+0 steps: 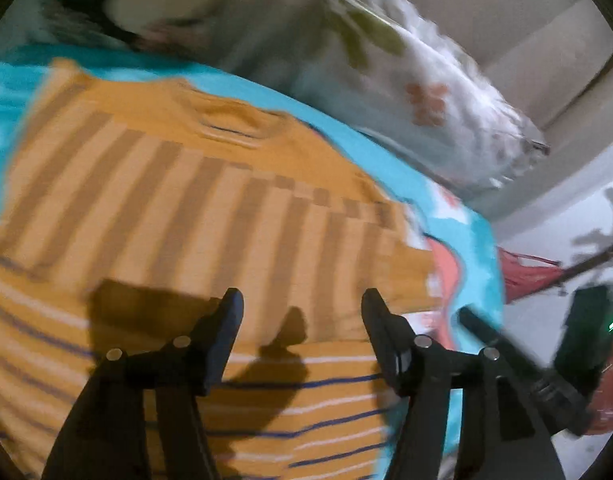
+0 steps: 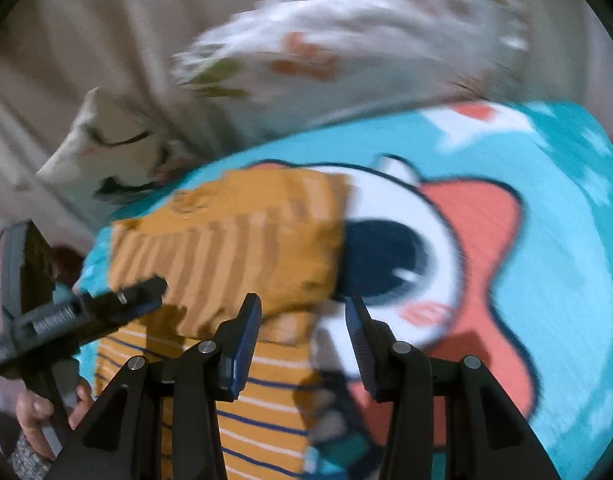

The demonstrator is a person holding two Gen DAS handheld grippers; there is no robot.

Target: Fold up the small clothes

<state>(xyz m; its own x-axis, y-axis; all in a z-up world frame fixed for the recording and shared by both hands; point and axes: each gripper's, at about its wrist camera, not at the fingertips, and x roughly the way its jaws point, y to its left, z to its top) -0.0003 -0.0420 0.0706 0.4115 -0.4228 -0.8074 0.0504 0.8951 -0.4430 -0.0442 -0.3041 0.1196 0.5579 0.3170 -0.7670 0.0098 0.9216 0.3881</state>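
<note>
**Orange striped shirt lay on the blue blanket, both grippers empty above it**

A white pillow point(image 1: 422, 92) with a flower print lay along the far side of the blanket point(image 1: 472, 240), its near edge just beside the blanket's border. Behind it rose a beige wall point(image 1: 518, 20). In the right wrist view a second pale cushion point(image 2: 102, 148) sat at the far left, close to the shirt's collar end. Off the blanket's right edge, in the left wrist view, something red point(image 1: 522, 272) lay on a pale floor, too blurred to name.

The orange shirt point(image 1: 210, 208) lay spread flat on the blanket, collar toward the pillow. Its upper part showed broad tan stripes; the part nearest the grippers showed thin blue and white stripes. In the right wrist view its right edge crossed a large cartoon fish point(image 2: 458, 248) printed on the blanket.

The left gripper point(image 1: 302, 300) hung over the shirt's lower part, jaws parted with nothing between them; its shadow fell on the cloth. The right gripper point(image 2: 304, 312) was over the shirt's right edge, jaws apart and holding nothing. In that view the left gripper reached in from the left, held by a hand point(image 2: 38, 416).

To the right of the shirt the blanket lay bare and wide; to the far side, the pillow closed the room.
</note>
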